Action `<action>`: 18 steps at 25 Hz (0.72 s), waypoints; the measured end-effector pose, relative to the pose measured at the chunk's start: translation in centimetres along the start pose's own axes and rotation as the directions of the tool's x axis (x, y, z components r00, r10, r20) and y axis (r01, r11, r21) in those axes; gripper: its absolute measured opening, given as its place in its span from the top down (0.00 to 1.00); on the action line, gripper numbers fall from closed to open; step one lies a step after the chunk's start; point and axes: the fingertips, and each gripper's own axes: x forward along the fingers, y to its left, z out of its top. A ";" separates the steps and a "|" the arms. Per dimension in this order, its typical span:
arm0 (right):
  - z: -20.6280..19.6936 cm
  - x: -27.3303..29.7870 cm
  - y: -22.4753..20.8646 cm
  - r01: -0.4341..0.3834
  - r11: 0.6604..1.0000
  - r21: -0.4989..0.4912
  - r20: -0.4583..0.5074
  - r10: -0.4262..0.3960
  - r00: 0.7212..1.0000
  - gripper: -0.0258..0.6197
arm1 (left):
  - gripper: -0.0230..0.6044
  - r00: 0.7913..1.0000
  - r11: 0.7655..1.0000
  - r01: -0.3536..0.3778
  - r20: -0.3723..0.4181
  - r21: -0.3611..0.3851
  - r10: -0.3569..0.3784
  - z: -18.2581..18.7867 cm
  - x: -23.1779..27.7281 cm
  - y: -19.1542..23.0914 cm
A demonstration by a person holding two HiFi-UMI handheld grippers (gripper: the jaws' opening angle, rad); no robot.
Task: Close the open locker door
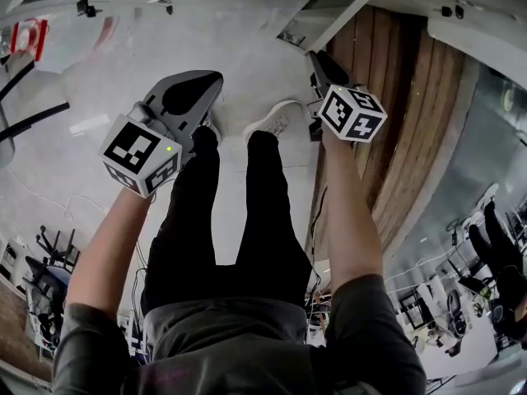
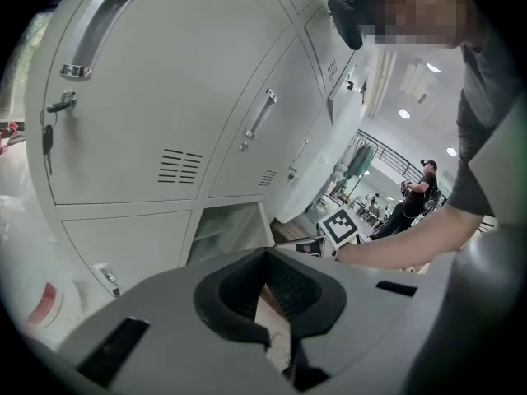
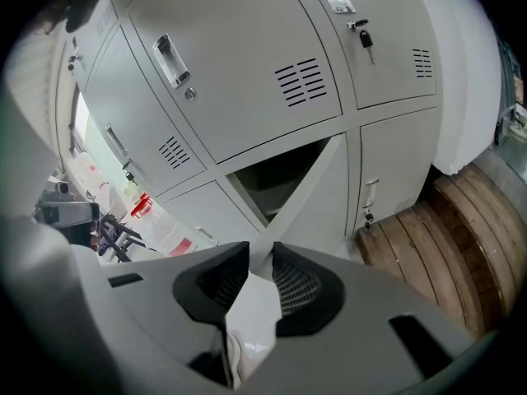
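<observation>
The grey locker bank fills both gripper views. In the bottom row one locker door [image 3: 325,197] stands swung out, showing a dark compartment [image 3: 276,178]. The left gripper view shows the same open compartment [image 2: 222,230] with a shelf inside. My right gripper [image 3: 260,250] is a short way in front of that door, its tips a narrow gap apart and holding nothing. My left gripper [image 2: 265,254] has its tips touching and is empty, farther from the lockers. In the head view both hang over the floor by the person's legs: left gripper [image 1: 216,79], right gripper [image 1: 315,58].
A wooden plank platform [image 3: 449,233] lies to the right of the lockers, seen also as planks [image 1: 395,97]. Keys hang in locker locks [image 3: 365,39] [image 2: 48,142]. Red and white items [image 3: 142,206] sit at the left. A person [image 2: 416,196] stands far back.
</observation>
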 end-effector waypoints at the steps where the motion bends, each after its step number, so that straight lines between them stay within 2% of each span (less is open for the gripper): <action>1: 0.1 0.3 0.3 -0.002 1.000 -0.002 -0.002 0.002 1.000 0.81 | 0.94 1.000 1.000 -0.004 0.005 -0.004 0.004 0.0 -0.2 0.3; 11: 1.3 2.5 2.4 -0.011 1.000 -0.003 -0.021 0.010 1.000 0.81 | 0.94 0.999 0.999 -0.036 0.038 -0.041 0.037 -0.1 -2.1 2.0; 18: 2.9 4.6 4.1 -0.056 0.998 -0.042 -0.035 0.054 0.998 0.81 | 0.94 0.993 0.993 -0.089 0.066 -0.076 0.094 -0.1 -3.2 3.3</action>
